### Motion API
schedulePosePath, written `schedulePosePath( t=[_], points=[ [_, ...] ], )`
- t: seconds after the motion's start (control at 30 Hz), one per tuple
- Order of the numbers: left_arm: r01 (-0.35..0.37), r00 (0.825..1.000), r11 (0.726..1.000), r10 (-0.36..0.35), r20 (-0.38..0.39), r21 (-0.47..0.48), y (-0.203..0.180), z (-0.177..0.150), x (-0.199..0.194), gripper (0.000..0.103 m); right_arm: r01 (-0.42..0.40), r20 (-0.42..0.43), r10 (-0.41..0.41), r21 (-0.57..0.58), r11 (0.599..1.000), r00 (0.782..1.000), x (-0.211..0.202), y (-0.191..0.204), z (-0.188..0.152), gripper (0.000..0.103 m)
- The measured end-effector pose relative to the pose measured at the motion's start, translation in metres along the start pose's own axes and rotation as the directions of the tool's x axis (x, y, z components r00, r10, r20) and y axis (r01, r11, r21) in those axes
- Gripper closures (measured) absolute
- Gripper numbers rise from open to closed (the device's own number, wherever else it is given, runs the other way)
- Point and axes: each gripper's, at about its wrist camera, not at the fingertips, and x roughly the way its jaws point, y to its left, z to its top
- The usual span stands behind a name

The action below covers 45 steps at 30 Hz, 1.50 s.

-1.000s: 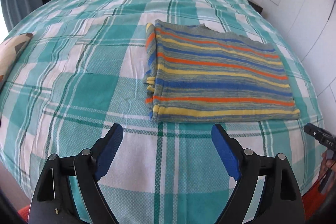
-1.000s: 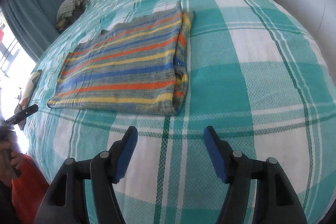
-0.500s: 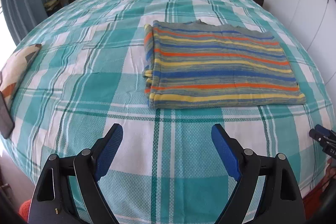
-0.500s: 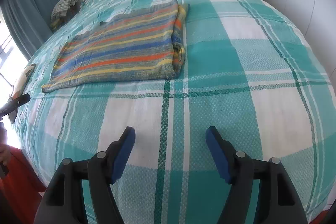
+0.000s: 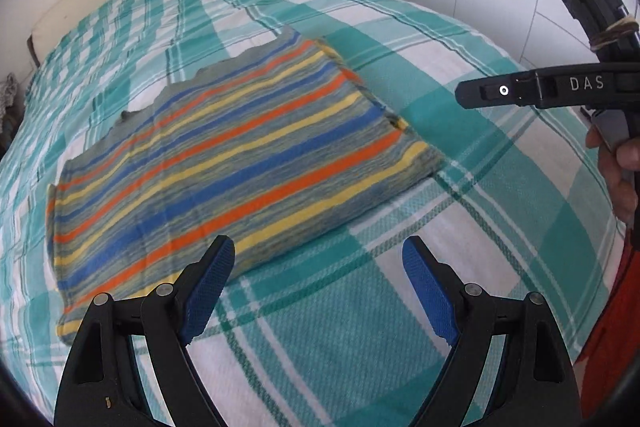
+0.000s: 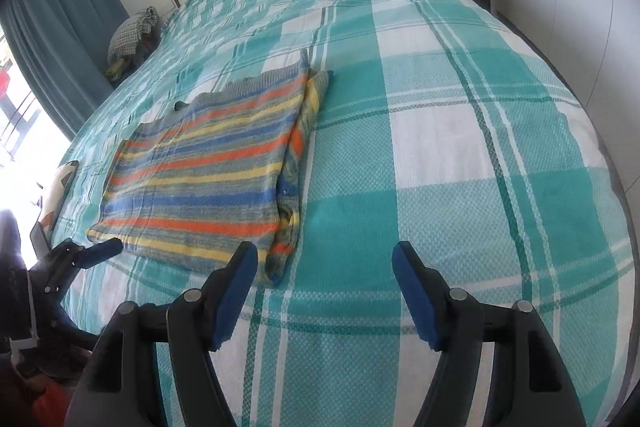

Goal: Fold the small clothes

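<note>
Already the striped sweater point(image 5: 224, 163) is laid flat as a rectangle on the checked bedspread point(image 5: 460, 235), near the bed's foot edge and toward its left side as seen by the right wrist camera, with a sleeve tucked along the right-hand side point(image 6: 304, 131). Another fold appears to be the step in hand, and it is judged not yet begun, since nothing is gripped.

At the left, the left gripper point(image 5: 318, 291) is held just above the near edge of the sweater; its jaws are spread wide and empty, one blue pad point(image 5: 208, 287) overlapping the near yellow stripe in the picture, though contact cannot be told. Further right, the right gripper point(image 6: 324, 291) is poised over bare bedspread just beside the sweater's near right corner; its jaws have just been opening and are spread, with nothing between them. A hand point(image 5: 624, 163) is seen on its handle at the right border of the left wrist view.

For the next move, each gripper would probably need to be lowered onto a near corner, all layers pinched together, and the edge carried across evenly, so that the tucked sleeve is not dragged out.
</note>
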Motion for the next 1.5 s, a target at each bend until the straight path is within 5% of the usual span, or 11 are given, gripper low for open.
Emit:
schedulePosePath(
  t=[0.17,0.3,0.43,0.47,0.5,0.6,0.77,1.07,1.2,1.33,1.5],
  points=[
    [0.045,0.999,0.992,-0.047,0.009,0.115,-0.038,0.030,0.058,0.023,-0.170,-0.099,0.174,0.050,0.984,0.980,0.041,-0.021,0.064,0.032],
    [0.071,0.995,0.993,-0.077,0.057,0.096,-0.038,0.038,0.058,0.092,-0.207,-0.177,0.217,0.075,0.975,0.960,0.092,-0.027,0.102,0.032],
    [0.133,0.987,0.991,-0.133,0.094,-0.003,-0.020,0.037,0.046,0.094,-0.258,-0.189,0.296,0.201,0.945,0.936,0.147,-0.024,0.133,0.037],
    [0.138,0.984,0.990,-0.135,0.112,-0.018,-0.016,0.035,0.039,0.094,-0.262,-0.178,0.299,0.207,0.943,0.937,0.155,-0.018,0.140,0.052],
    [0.143,0.982,0.989,-0.136,0.134,-0.040,-0.011,0.033,0.030,0.094,-0.226,-0.179,0.262,0.197,0.954,0.948,0.160,-0.009,0.148,0.096],
    [0.169,0.969,0.970,-0.132,0.207,-0.175,0.030,0.024,-0.007,0.094,-0.201,-0.139,0.224,0.160,0.966,0.965,0.154,0.030,0.167,0.095],
    [0.164,0.962,0.892,-0.051,0.267,-0.421,0.128,-0.021,-0.068,0.094,-0.353,-0.093,0.351,-0.005,0.936,0.932,0.131,0.143,0.189,0.095],
    [0.005,0.989,0.741,0.095,0.112,-0.671,0.233,-0.110,-0.063,0.094,-0.422,-0.242,0.389,-0.103,0.901,0.889,0.217,0.309,0.159,0.094],
    [-0.066,0.995,0.714,0.098,0.007,-0.697,0.243,-0.130,-0.047,0.074,-0.530,-0.324,0.514,0.044,0.847,0.794,0.256,0.321,0.134,0.055],
    [-0.053,0.990,0.696,0.128,0.052,-0.716,0.245,-0.137,-0.077,0.039,-0.536,-0.264,0.522,0.025,0.844,0.811,0.226,0.310,0.126,0.052],
    [-0.058,0.979,0.725,0.176,0.103,-0.686,0.243,-0.121,-0.088,0.021,-0.506,-0.226,0.462,-0.210,0.837,0.858,0.145,0.290,0.098,0.052]
  ],
)
